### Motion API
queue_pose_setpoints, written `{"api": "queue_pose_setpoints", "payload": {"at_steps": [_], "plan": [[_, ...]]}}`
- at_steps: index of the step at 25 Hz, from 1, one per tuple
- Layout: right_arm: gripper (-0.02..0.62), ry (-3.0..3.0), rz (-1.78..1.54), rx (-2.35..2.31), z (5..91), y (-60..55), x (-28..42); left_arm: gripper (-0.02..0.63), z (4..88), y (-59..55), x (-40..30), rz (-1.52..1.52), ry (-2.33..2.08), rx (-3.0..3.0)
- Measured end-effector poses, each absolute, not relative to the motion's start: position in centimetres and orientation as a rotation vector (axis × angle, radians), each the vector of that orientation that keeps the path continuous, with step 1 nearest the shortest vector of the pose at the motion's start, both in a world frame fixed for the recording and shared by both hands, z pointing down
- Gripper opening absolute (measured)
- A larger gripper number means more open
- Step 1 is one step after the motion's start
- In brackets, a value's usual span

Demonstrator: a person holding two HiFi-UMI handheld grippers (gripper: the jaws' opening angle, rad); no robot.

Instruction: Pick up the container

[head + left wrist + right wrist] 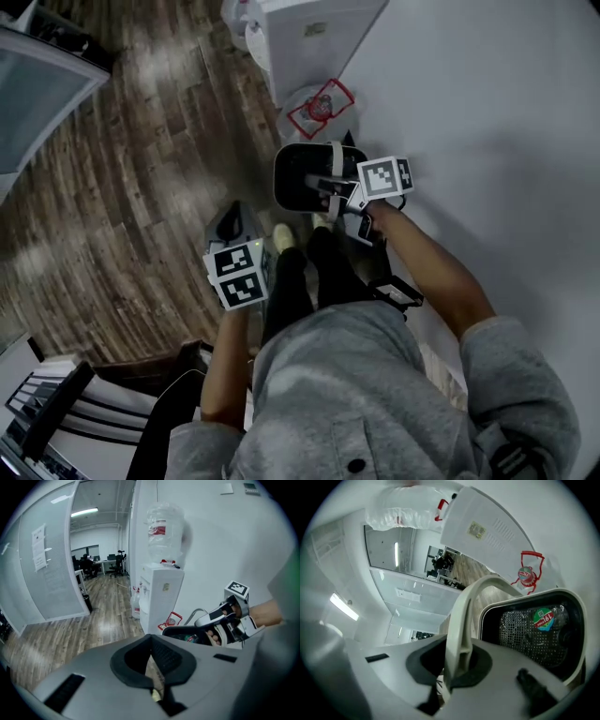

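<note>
The container (298, 178) is a black bin with a pale rim and a pale bail handle (334, 161), hanging just above the wood floor in front of my feet. My right gripper (330, 185) is shut on that handle. In the right gripper view the handle (461, 616) runs up between the jaws (457, 665), and the bin's mouth (534, 630) shows a dark mesh liner and a stickered bottle inside. My left gripper (236, 219) hangs to the left of the bin, apart from it, with its jaws (152, 667) shut on nothing. The left gripper view shows the bin (185, 633) with the right gripper (220, 620) on it.
A white water dispenser (161, 597) with a clear bottle (164, 531) on top stands against the white wall (487, 84), just beyond the bin. A red-printed plastic bag (321, 108) lies at its foot. Wood floor (141, 187) spreads left toward a glass partition (51, 564).
</note>
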State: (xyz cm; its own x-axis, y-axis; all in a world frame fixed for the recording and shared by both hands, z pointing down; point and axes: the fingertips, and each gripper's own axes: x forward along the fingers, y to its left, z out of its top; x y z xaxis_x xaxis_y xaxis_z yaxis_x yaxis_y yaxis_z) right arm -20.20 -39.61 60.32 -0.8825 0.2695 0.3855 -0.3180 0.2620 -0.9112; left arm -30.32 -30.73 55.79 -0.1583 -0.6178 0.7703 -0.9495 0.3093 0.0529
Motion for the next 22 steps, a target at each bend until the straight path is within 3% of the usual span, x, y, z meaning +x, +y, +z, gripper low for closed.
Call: {"api": "queue_pose_setpoints", "payload": {"at_steps": [10,22], "plan": [[0.025,-2.115,1.793,0.108,49.1,-38.8,-20.1,0.013,47.7,-29.5,-28.5,0.56,-1.884,1.498],[0.026,-2.157,1.878,0.114,41.7,-40.0,-17.3,0.014,41.8,-31.7,-27.5,0.516,-1.926,1.604]]}}
